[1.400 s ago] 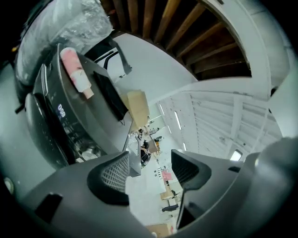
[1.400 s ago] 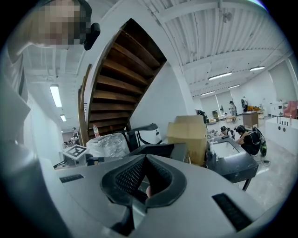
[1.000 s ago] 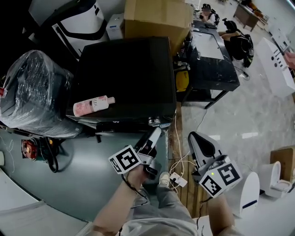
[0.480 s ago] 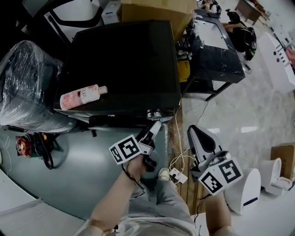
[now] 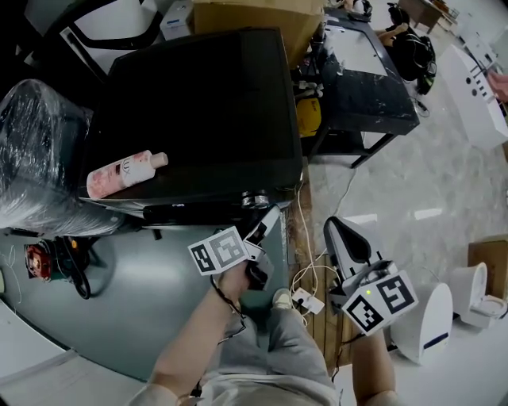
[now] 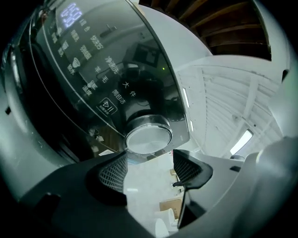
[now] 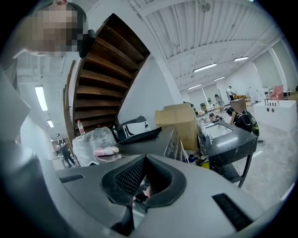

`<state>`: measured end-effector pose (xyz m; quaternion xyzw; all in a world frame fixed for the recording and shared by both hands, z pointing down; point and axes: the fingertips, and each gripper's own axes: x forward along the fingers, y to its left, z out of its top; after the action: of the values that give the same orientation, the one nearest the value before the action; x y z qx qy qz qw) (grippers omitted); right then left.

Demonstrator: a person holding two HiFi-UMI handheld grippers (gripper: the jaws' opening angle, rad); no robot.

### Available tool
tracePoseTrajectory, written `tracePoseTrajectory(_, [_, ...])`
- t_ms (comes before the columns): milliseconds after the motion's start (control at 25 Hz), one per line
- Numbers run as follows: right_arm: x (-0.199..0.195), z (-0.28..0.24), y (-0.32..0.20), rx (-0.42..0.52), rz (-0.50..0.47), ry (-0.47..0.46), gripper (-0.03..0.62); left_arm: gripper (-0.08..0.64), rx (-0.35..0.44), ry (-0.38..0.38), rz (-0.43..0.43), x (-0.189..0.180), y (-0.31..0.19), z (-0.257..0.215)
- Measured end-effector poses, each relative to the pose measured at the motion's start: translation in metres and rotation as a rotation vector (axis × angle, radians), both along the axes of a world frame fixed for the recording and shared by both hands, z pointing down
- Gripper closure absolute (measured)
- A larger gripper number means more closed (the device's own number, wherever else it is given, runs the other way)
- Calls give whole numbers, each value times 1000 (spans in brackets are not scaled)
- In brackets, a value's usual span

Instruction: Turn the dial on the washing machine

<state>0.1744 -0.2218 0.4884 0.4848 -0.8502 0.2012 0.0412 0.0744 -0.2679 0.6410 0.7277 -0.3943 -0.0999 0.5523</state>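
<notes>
**Left tool open, just short of the washer dial**

Holds the left tool [image 6: 149, 163] aimed at the chrome dial [image 6: 148, 138] on the front of the black washing machine [image 5: 198, 103]. Jaws wide apart, having just been opening further. Nothing between the meshed pads [image 6: 113, 173]; no touch on the dial, just beyond the fingertips at 12 o'clock and in line with the gap. On the glossy control panel [image 6: 93, 69], at 10 o'clock of the dial, lit white characters and a play-pause mark.

From the head view: dial on the machine's front edge, at the 5 o'clock corner of the lid, tool tip just beside it toward 5 o'clock. Behind the tip at 7 o'clock, the left marker cube [image 5: 218, 250], above the left hand [image 5: 236, 281].

Holds the right tool [image 7: 145, 158] well apart from the machine, at 3 o'clock of the left tool, over the pale floor [image 5: 413, 198]. Jaws closed tip to tip, gripping nothing. At its 5 o'clock end, the right marker cube [image 5: 381, 301].

Elsewhere: a pink bottle [image 5: 123, 173] lying on its side at 8 o'clock on the lid; a plastic-wrapped bundle [image 5: 40, 158] just beside the machine at 9 o'clock; a cardboard box [image 5: 254, 16] at 12 o'clock; a black tabletop [image 5: 365, 87] at 2 o'clock; white cables and a power strip [image 5: 305, 300] on the floor between the two tools.
</notes>
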Motion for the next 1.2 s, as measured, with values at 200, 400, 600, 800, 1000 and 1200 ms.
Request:
tracePoseTrajectory(200, [8, 9, -1, -25, 13, -13, 565, 233, -24, -190, -19, -5, -7, 19])
tracePoseTrajectory(400, [14, 16, -3, -46, 25, -26, 565, 203, 52, -494, -10, -12, -7, 28])
tracePoseTrajectory(600, [19, 20, -4, -60, 31, -22, 565, 204, 78, -582, 8, -12, -5, 30])
tracePoseTrajectory(800, [16, 25, -3, -73, 19, -21, 566, 204, 104, -697, -2, -19, -5, 24])
tracePoseTrajectory(1000, [15, 28, 1, -91, 16, -37, 565, 204, 146, -852, -19, -31, -6, 15])
tracePoseTrajectory(1200, [22, 30, 6, -115, 23, -34, 565, 204, 250, -997, -30, -27, -5, -8])
